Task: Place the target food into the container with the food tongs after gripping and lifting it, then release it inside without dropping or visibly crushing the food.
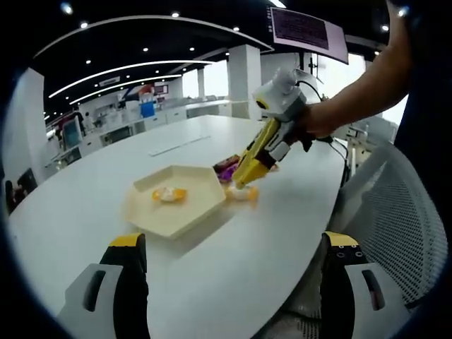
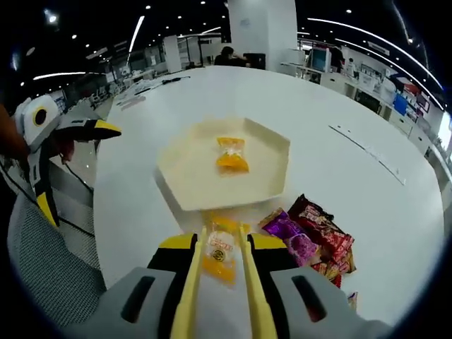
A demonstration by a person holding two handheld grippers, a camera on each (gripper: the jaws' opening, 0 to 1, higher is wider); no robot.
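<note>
A crinkly orange-wrapped candy (image 2: 219,256) is pinched between yellow tongs (image 2: 215,282), seemingly squeezed by the right hand-held gripper (image 2: 217,296), beside the hexagonal cream tray (image 2: 176,187) on the smooth white desk (image 2: 367,106). The left hand-held gripper (image 1: 233,282) is spread wide.

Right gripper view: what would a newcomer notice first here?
The yellow food tongs in the right gripper close around a clear-wrapped orange candy, just short of the cream hexagonal tray. One wrapped candy already lies in the tray, and a pile of purple and red snack packets sits beside it.
</note>
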